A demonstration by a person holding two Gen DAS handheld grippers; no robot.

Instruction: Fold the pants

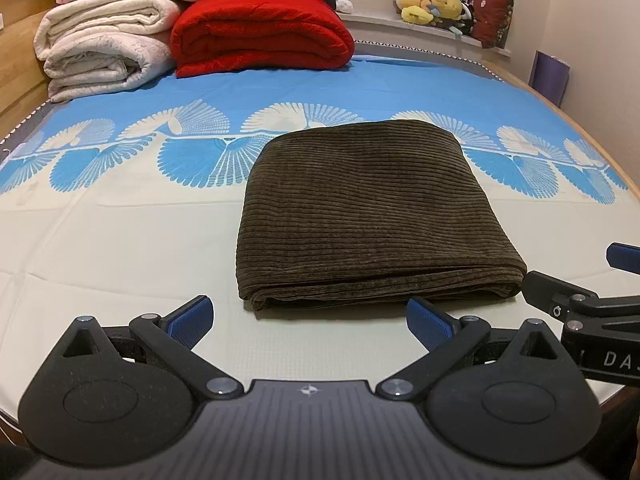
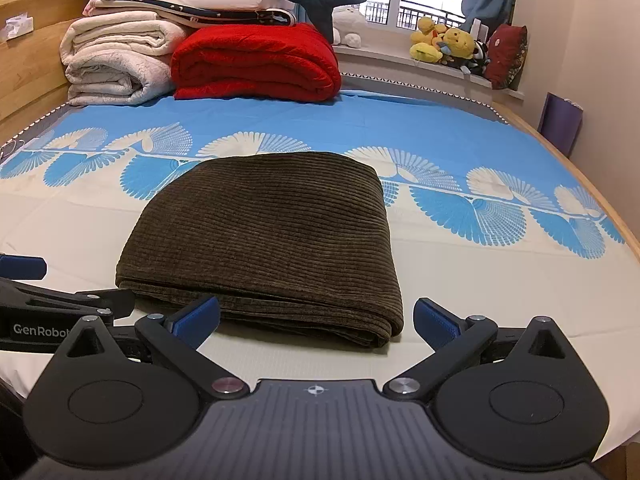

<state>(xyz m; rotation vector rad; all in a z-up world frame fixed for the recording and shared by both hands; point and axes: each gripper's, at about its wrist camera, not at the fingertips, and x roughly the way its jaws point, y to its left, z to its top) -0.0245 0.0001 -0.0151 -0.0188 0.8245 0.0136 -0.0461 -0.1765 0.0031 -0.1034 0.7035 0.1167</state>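
The pants point(image 1: 376, 212) lie folded into a thick, squarish packet in the middle of the bed point(image 1: 120, 240), on the cream part of the sheet with their far edge reaching the blue fan print. Both claws hang just short of the near edge, touching nothing: the left claw point(image 1: 308, 316) stands wide open and empty, and the right claw point(image 2: 316, 320) is spread the same way, its fingertips straddling the packet's near right corner. The fold looks finished to me, so the risk now is undoing it. A fingertip catching the open layered edge at the front could drag the top layer back or peel the stack apart, and a nudge could slide the whole bundle on the smooth sheet. The cloth is dark olive-brown corduroy, thickly ribbed and soft, with rounded corners and a plump rolled fold at the far side. Behind it sit a red quilt point(image 1: 260, 32) and pale, fluffy folded blankets point(image 1: 100, 48).
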